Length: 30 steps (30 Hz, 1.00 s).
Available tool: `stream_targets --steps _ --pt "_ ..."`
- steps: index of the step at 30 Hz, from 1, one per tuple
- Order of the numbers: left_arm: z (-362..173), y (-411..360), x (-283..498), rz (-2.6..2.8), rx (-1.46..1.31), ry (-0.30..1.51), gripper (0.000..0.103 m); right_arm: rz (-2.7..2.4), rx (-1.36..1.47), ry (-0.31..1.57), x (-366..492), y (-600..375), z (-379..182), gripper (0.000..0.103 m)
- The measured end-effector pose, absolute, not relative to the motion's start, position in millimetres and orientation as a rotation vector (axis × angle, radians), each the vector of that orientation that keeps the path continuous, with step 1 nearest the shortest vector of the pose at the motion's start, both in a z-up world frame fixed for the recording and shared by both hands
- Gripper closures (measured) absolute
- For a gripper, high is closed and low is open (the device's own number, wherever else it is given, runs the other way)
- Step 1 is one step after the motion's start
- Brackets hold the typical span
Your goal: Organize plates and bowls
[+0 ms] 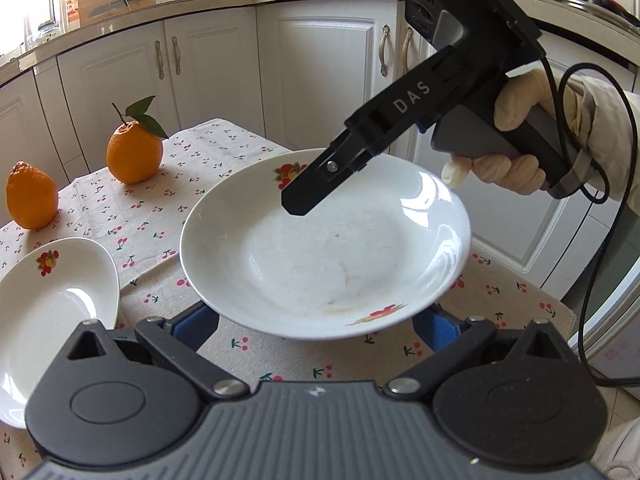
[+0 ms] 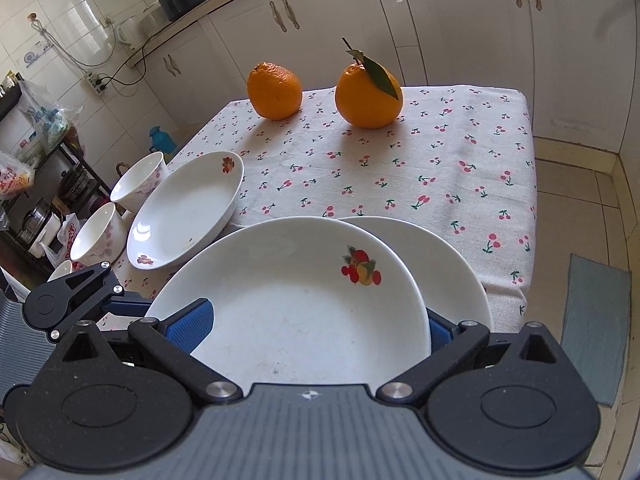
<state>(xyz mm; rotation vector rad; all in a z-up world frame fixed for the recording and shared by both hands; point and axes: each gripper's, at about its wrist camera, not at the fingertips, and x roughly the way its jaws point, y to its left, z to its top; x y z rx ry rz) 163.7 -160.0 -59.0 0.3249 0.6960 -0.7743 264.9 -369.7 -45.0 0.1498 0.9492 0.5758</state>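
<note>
A white plate with fruit decals (image 1: 328, 248) (image 2: 288, 304) lies tilted and offset over a second white plate (image 2: 452, 272). My right gripper (image 2: 312, 328) is open across its near rim, with the left blue pad over the plate and the right pad behind the rim. In the left wrist view the right gripper (image 1: 304, 196) reaches over the far rim, held by a gloved hand (image 1: 512, 168). My left gripper (image 1: 316, 322) (image 2: 120, 304) is open, and both its pads are partly hidden under the plate's edge. Whether the plate hangs free or rests, I cannot tell.
An oval white dish (image 2: 188, 216) (image 1: 52, 300) lies to the side, with two floral bowls (image 2: 140, 180) (image 2: 100, 232) beyond it at the table edge. Two oranges (image 2: 274, 90) (image 2: 368, 96) stand on the cherry-print tablecloth (image 2: 440, 168). White cabinets (image 1: 320, 72) surround the table.
</note>
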Motion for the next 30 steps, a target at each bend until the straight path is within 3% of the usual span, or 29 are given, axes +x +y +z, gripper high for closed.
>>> stream_targets --steps 30 --pt "-73.1 -171.7 186.9 -0.819 0.317 0.726 0.0 0.508 0.176 0.982 262.6 -390.0 -50.4 0.0"
